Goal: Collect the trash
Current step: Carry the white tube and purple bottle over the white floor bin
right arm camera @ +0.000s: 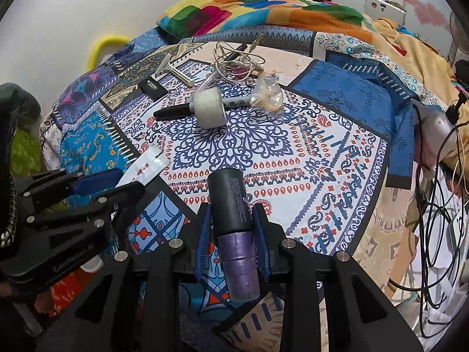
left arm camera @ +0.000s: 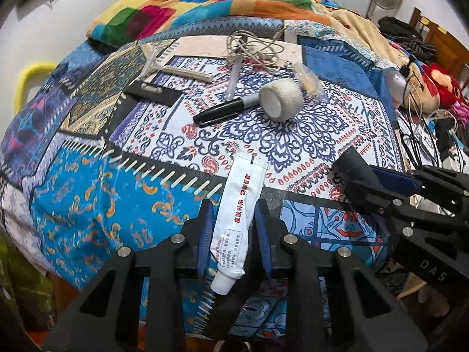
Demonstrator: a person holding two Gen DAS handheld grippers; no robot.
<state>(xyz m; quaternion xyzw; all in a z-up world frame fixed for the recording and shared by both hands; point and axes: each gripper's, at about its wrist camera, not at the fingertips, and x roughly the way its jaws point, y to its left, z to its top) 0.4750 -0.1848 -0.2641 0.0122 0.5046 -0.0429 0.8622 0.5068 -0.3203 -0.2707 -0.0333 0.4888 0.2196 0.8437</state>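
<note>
bed (left arm camera: 88, 193) under a patchwork cover, blue, white and red prints; everything below is placed against the big navy medallion (left arm camera: 281, 135) printed mid-cover.

multicolour quilt (left arm camera: 187, 3) bunched well behind the medallion, by the wall. heap of dark cables (right arm camera: 433, 205) off the medallion's right side, at the bed edge.

left gripper (left arm camera: 234, 223) low in front of the medallion, toward its left. blue pads closed on a flattened white tube (left arm camera: 237, 214) with red print; cap end points back toward the camera, crimped end reaches up to the medallion's near edge.

right gripper (right arm camera: 231, 223) in front of the medallion, right of the left one. pads clamped on a spray can (right arm camera: 231, 223), black upper body, purple lower section; the black end points at the medallion.

roll of white gauze tape (left arm camera: 281, 99) on the medallion's far edge, lying on its side. black marker (left arm camera: 225, 107) just beside it, running out to the left; from the right wrist view the roll lies across the marker's barrel.

crumpled clear wrapper (right arm camera: 266, 95) with something orange inside, just right of the roll on the far edge.

tangle of white earphone cord (left arm camera: 255, 48) behind the medallion. white disposable razor (left arm camera: 173, 69) behind and to the left. small black card (left arm camera: 155, 92) with a pale clip, near the razor, closer to the medallion.
</note>
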